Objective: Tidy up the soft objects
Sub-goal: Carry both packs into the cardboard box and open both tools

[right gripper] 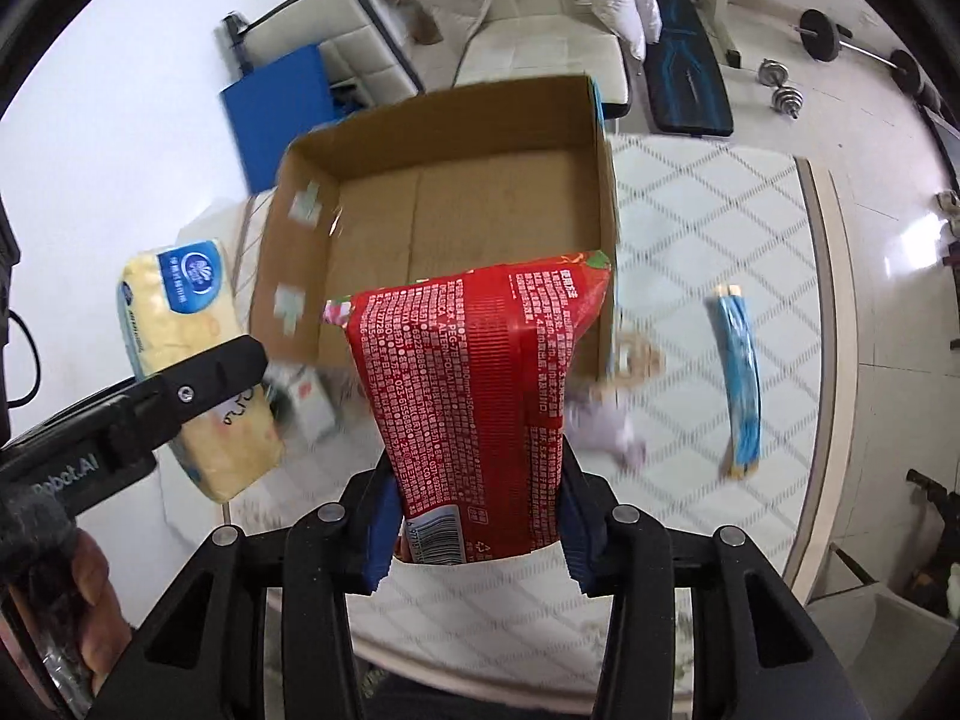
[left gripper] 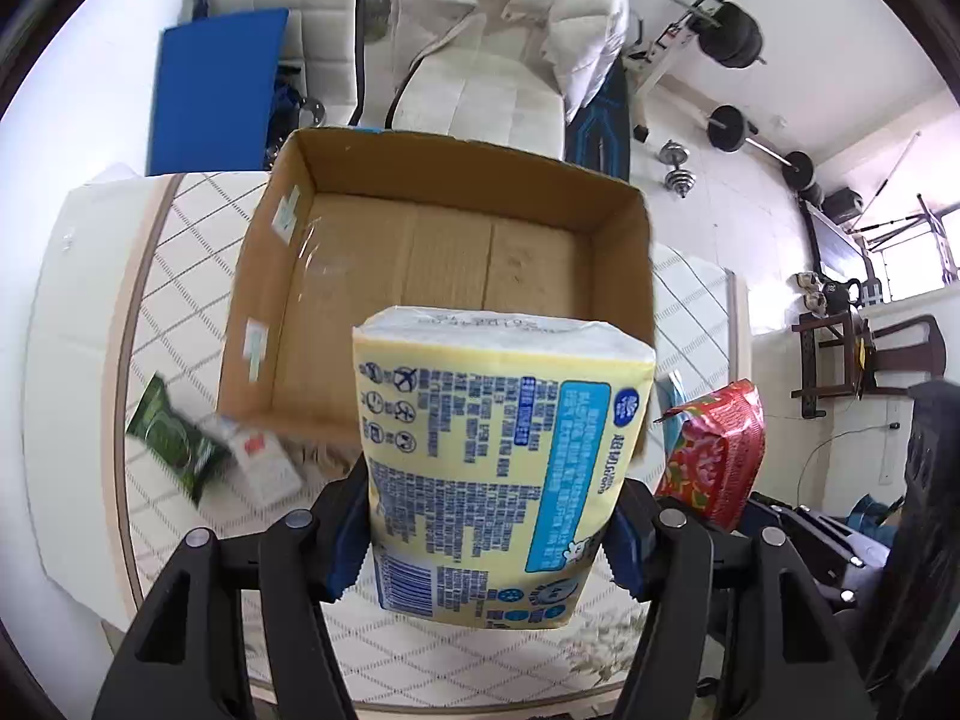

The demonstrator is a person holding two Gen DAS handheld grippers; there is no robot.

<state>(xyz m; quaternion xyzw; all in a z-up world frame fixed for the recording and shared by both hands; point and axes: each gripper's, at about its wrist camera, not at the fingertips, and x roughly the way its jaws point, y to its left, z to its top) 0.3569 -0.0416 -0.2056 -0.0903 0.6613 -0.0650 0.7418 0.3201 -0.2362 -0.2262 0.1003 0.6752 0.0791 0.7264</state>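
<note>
Mattress [right gripper: 720, 228] edge (box [right gripper: 456, 192] central)

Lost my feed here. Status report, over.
Left gripper shut on yellow tissue pack. Right gripper shut on red pack. Both held up before empty cardboard box. Nothing blocking the box.

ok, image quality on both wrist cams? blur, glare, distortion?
Left wrist: yellow tissue pack sharp, green packet and cardboard box edges motion-smeared, strong fisheye bend. Right wrist: red pack readable, small items beside the box blurred, glare on the floor at right.
</note>
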